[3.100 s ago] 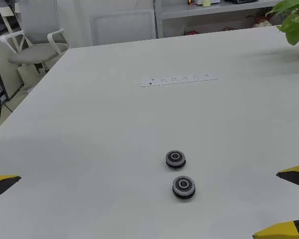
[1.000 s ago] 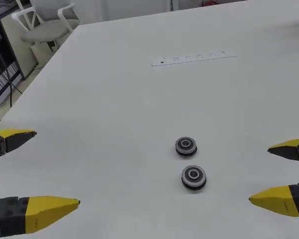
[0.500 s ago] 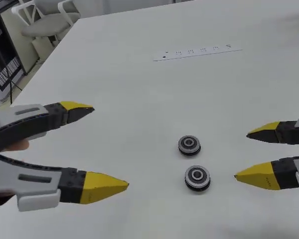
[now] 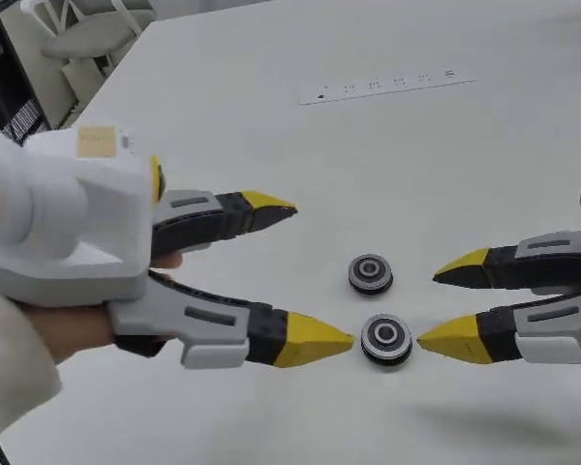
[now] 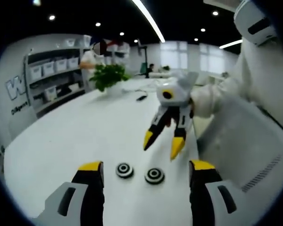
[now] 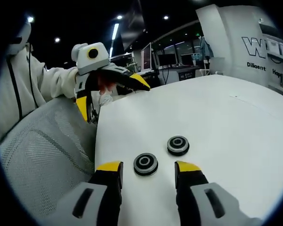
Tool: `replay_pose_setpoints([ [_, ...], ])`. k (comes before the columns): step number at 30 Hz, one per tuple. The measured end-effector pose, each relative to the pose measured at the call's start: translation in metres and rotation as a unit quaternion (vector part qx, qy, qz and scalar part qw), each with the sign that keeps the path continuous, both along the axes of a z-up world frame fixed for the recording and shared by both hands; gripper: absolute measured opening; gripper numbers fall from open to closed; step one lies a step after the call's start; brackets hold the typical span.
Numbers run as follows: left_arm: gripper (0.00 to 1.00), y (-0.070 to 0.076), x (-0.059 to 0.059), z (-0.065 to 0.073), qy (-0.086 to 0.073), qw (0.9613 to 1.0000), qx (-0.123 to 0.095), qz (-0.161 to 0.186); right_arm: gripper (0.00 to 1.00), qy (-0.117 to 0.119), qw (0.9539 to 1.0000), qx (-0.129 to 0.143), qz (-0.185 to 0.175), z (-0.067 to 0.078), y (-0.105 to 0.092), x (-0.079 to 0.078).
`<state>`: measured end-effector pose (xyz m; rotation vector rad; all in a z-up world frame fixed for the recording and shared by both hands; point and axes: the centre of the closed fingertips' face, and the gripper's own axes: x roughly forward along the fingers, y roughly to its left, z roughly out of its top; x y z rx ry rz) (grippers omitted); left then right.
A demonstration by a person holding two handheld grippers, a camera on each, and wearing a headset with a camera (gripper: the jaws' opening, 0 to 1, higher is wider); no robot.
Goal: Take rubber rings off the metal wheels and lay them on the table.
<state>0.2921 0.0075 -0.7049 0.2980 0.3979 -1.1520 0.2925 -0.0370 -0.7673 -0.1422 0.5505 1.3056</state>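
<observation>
Evidently the left gripper [image 4: 323, 273] and right gripper [image 4: 428, 310], both spread, flank the near wheel [image 4: 386, 336] on the table [image 4: 271, 126]. Its rubber ring [image 4: 386, 356] looks soft, stretchy, the metal slick: pinch the rim.

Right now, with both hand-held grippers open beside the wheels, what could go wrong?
The near wheel lies loose on the table between the left hand-held gripper and right hand-held gripper; a one-sided nudge may slide it away. The far wheel sits close by, so a jaw could knock it.

Open table [image 4: 271, 126] all round; the far wheel [image 4: 370, 274] (just beside the near wheel [image 4: 386, 339]) blocks its far side.
</observation>
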Motion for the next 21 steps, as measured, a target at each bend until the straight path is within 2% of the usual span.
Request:
replay_pose_setpoints([
  [2,0.68,-0.006,0.004,-0.006,-0.002,1.0,-0.004,-0.001,0.39,0.001,1.0,-0.003,0.007,-0.005,0.004,-0.001],
  [3,0.66,-0.01,0.006,-0.008,-0.005,0.9999,-0.014,0.0,0.38,0.002,0.9999,-0.006,0.012,-0.009,0.006,-0.003],
  [5,0.6,-0.013,0.008,-0.016,-0.001,0.9999,-0.016,0.001,0.36,0.003,0.9997,-0.013,0.02,-0.015,0.009,-0.004],
  [7,0.57,-0.015,0.007,-0.028,0.004,1.0,-0.005,-0.007,0.35,0.002,0.9996,-0.017,0.024,-0.019,0.011,-0.005],
  [12,0.5,-0.023,0.004,-0.046,0.011,0.9998,0.003,-0.014,0.31,0.0,0.999,-0.028,0.036,-0.03,0.013,-0.006],
  [16,0.38,-0.03,0.003,-0.051,-0.009,0.9998,-0.006,-0.016,0.27,-0.002,0.9988,-0.03,0.039,-0.033,0.014,-0.006],
  [19,0.29,-0.031,0.004,-0.063,-0.01,0.9997,0.008,-0.019,0.25,-0.004,0.9985,-0.036,0.042,-0.037,0.014,-0.007],
  [21,0.28,-0.031,0.006,-0.069,0.003,0.9999,0.007,-0.012,0.24,-0.008,0.9984,-0.033,0.044,-0.037,0.015,-0.007],
])
